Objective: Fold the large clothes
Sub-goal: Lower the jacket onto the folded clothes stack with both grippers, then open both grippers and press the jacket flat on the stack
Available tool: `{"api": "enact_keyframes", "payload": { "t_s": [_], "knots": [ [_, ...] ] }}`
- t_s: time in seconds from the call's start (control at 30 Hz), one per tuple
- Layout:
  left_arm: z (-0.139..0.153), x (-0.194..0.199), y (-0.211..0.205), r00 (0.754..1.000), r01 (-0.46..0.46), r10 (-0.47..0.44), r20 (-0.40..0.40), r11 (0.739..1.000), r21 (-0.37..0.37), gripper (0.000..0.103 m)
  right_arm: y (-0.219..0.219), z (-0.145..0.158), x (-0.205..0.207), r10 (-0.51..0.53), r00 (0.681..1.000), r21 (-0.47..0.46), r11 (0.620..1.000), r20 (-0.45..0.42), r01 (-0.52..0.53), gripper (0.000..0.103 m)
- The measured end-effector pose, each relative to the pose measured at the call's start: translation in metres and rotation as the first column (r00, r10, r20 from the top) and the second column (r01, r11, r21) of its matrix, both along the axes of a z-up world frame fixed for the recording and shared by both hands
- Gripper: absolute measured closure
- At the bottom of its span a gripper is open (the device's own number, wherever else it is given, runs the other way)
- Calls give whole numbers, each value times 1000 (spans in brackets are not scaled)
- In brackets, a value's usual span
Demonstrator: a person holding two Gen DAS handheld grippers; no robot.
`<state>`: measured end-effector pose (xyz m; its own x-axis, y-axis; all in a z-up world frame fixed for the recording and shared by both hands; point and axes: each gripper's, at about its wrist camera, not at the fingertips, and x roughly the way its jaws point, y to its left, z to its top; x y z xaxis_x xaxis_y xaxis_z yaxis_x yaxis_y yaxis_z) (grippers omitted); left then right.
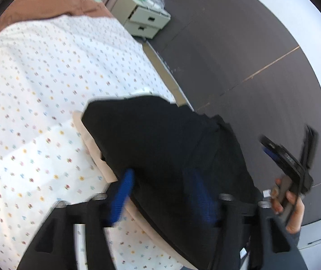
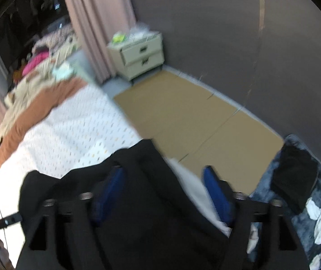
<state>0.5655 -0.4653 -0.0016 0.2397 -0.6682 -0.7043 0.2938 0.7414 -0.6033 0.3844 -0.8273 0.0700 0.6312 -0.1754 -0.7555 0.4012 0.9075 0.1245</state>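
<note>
- The black garment [image 1: 160,144] lies on the bed [image 1: 47,78] near its edge, on top of a beige piece [image 1: 97,155]; it looks like a folded bundle just set down on a stack, which would explain both grippers hanging over it.
- The left gripper [image 1: 162,193] has its jaws spread wide, blue pads either side of the dark cloth without pinching it. I judge the cloth released.
- The right gripper [image 2: 162,193] is also wide open, black fabric between the pads but nothing clamped; in the left wrist view it sits at about 3 o'clock, a hand [image 1: 293,209] around its handle.
- The bed carries a white dotted sheet, with a brown blanket [image 2: 36,110] and heaped clothes at 10 o'clock.
- At 12 o'clock stands a pale nightstand [image 2: 140,54] beside pink curtains [image 2: 97,22]; tan floor mats [image 2: 194,117] run along a grey wall, and a fluffy dark rug [image 2: 313,202] with more clothes lies at 4 o'clock.
</note>
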Motion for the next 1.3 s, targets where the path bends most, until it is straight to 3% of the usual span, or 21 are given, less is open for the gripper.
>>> {"api": "enact_keyframes", "payload": {
  "t_s": [0.03, 0.1, 0.2, 0.33, 0.53, 0.67, 0.73, 1.0, 1.13, 1.3],
  "knots": [
    [3, -2, 5, 1000, -15, 15, 18, 1000, -5, 22, -6, 5, -19, -27, 1000, 3, 1000, 11, 27, 18],
    [0, -4, 14, 999, -30, 31, 29, 999, -10, 21, -11, 10, -50, -55, 998, 25, 998, 29, 54, 18],
    [-10, -4, 15, 1000, -10, 10, -17, 1000, -6, 21, -16, 2, -99, -103, 994, 58, 993, 38, 101, 18],
    [-29, -3, 11, 997, 20, -20, -77, 1000, 4, 21, -25, -22, -155, -178, 983, 160, 973, 45, 169, 18],
    [-38, -5, 3, 997, 14, -15, -81, 1000, -9, 21, -31, -58, -208, -227, 972, 305, 931, 54, 201, 18],
    [-36, 5, -10, 996, 47, -47, -73, 999, 7, 31, -22, -80, -208, -174, 978, 473, 875, 114, 100, 20],
    [-31, 8, -15, 997, 48, -47, -64, 999, 16, 31, -18, -89, -201, -155, 981, 507, 859, 118, 75, 30],
    [-21, 24, -37, 998, 68, -69, 6, 995, 68, 32, -16, -105, -186, -191, 975, 516, 850, 115, 106, 74],
    [-21, 34, -46, 998, 60, -63, 26, 995, 85, 38, -11, -95, -183, -183, 972, 474, 876, 147, 93, 84],
    [-23, 39, -44, 998, 55, -57, 24, 995, 79, 42, -19, -90, -165, -201, 967, 448, 887, 156, 112, 87]
  ]
}}
